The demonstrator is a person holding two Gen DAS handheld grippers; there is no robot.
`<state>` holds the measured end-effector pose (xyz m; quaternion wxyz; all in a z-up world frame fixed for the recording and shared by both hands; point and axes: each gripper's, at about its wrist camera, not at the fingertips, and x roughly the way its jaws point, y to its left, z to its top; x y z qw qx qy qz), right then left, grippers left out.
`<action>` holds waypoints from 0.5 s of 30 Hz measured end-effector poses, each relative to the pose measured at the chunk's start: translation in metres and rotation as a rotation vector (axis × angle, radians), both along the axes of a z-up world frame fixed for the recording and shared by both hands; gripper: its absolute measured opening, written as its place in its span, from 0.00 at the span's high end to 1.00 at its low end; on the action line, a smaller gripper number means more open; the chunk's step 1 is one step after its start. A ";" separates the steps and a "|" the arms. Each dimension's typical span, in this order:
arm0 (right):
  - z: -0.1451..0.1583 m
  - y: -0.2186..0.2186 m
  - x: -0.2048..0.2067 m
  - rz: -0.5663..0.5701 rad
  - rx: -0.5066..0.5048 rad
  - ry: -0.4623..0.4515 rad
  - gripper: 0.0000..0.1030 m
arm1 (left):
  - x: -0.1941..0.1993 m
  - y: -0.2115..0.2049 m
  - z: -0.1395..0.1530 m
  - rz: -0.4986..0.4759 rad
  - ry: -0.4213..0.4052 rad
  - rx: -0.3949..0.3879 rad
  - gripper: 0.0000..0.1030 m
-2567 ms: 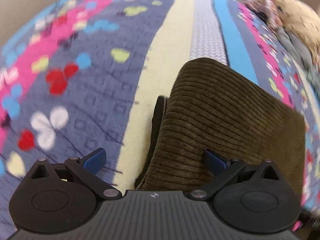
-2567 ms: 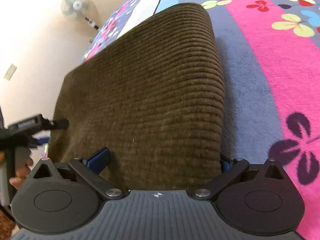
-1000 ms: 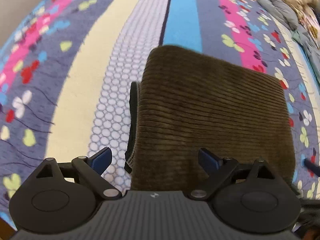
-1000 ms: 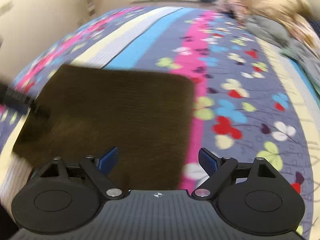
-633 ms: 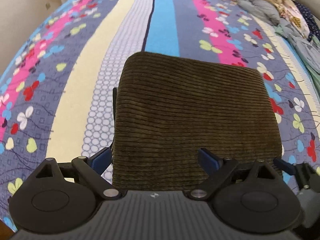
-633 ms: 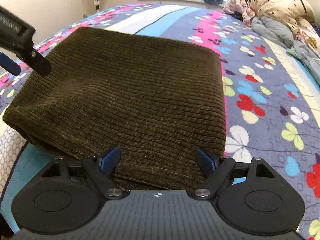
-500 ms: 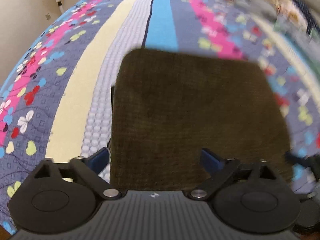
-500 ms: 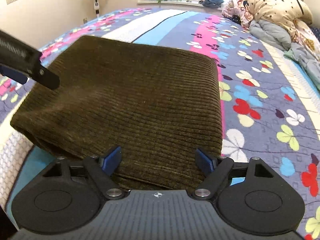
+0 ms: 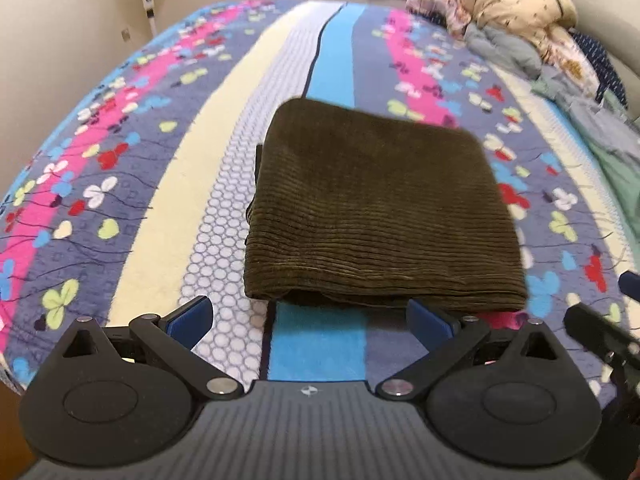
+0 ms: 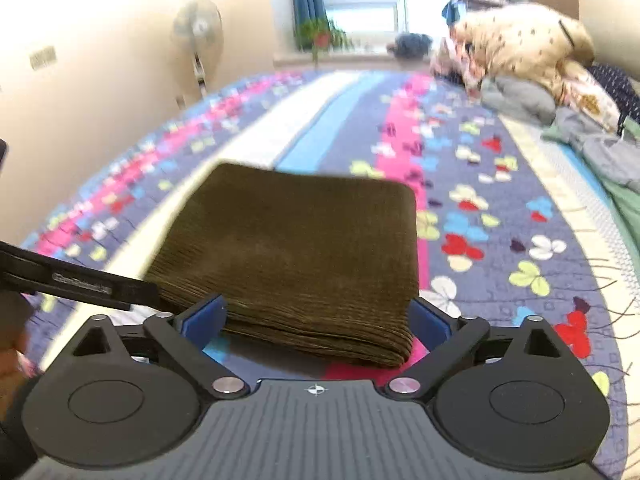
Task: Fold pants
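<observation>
Left wrist view: left gripper (image 9: pixel 308 314) has backed off. Half a second ago the dark olive-brown corduroy pants (image 9: pixel 380 212), folded into a thick square, filled the gap between the blue finger pads (image 9: pixel 188 314); now the bundle lies just beyond the fingertips with bare striped, clover-print bedspread (image 9: pixel 312 340) between them. Fingers spread wide, nothing held. The right gripper's black finger pokes in at the right edge.

Right wrist view: blurred. Right gripper (image 10: pixel 316 318) has its jaws wide; they have just been opening further. The folded pants' near right corner sits between the fingertips, pads apparently clear of the cloth — not gripped. Earlier the bundle ran under the fingers; more bedspread shows now.

Reading: both tools released and retreating — fold looks complete, pants resting flat mid-bed, edges fairly even. Pile of bedding (image 10: pixel 520 48) sits far off beyond the fingers.
</observation>
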<state>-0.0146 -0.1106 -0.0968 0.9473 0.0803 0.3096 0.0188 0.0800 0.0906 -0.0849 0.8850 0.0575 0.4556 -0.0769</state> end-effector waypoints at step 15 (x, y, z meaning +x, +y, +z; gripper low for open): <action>0.050 -0.009 -0.058 -0.099 -0.076 -0.056 0.01 | -0.074 -0.013 0.059 0.006 -0.162 0.064 0.00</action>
